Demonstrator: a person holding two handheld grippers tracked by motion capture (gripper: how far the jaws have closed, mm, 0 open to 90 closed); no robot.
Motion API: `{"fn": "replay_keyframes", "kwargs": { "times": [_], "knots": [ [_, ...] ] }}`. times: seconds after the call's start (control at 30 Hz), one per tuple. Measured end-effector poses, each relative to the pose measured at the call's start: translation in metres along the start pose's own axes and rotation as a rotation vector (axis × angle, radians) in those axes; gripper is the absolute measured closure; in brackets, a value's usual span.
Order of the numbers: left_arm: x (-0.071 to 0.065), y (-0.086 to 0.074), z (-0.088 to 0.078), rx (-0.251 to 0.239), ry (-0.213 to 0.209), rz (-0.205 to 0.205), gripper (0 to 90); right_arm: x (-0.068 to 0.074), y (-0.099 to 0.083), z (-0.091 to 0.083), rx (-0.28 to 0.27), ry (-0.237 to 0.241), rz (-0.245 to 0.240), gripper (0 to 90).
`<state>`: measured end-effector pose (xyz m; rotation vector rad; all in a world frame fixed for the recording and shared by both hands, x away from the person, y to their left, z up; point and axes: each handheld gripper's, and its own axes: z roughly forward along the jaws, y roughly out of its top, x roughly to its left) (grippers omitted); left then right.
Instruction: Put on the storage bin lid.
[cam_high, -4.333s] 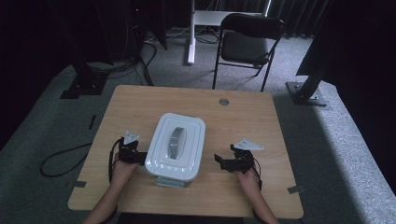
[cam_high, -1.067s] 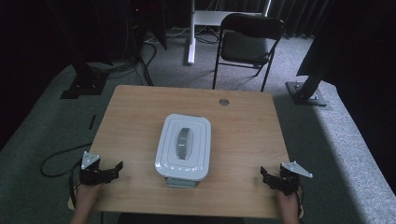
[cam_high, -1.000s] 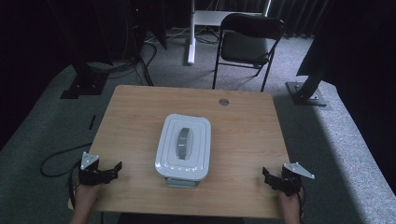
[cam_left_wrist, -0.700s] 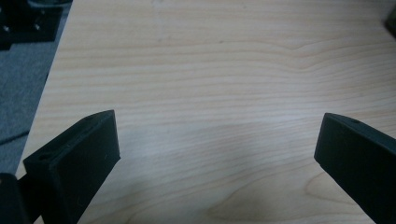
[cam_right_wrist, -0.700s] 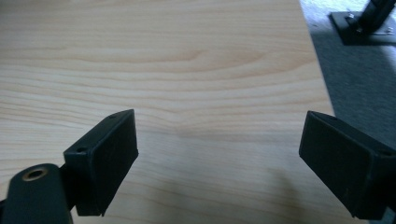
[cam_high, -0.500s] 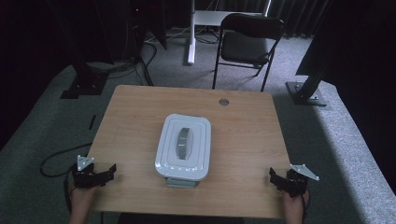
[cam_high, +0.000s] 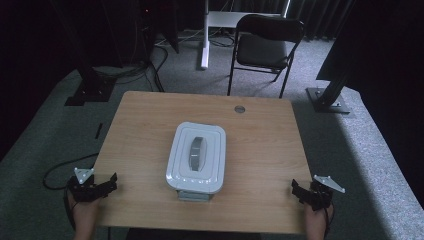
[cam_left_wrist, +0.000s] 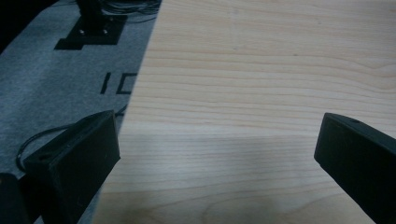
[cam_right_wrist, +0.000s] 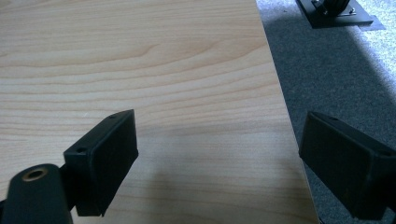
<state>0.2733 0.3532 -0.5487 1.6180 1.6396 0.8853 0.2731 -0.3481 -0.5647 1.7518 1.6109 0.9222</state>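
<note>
White lidded box (cam_high: 196, 158) sat mid-table (cam_high: 260, 150), lid on, grey handle along its top. Left gripper (cam_high: 111, 181) hung over the table's near left corner, jaws wide apart, nothing between them. Right gripper (cam_high: 296, 189) was at the near right edge, jaws likewise spread and empty. Both well apart from the box. Folding chair (cam_high: 265, 45) stood beyond the table

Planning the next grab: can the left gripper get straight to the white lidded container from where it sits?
Probably yes. The left gripper is open at the table's near-left corner, and bare wood lies between it and the white lidded container.
</note>
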Motion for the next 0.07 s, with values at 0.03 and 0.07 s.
{"fn": "replay_keyframes", "kwargs": {
  "times": [0.03,0.07],
  "knots": [
    [0.0005,-0.0001,0.0002,-0.001,0.001,-0.003,0.8,0.0001,0.0001,0.0002,0.002,-0.002,-0.002,10.8],
    [0.0009,-0.0002,0.0005,0.004,0.003,0.002,0.8,0.0003,0.0001,0.0004,0.003,-0.003,-0.003,10.8]
  ]
}}
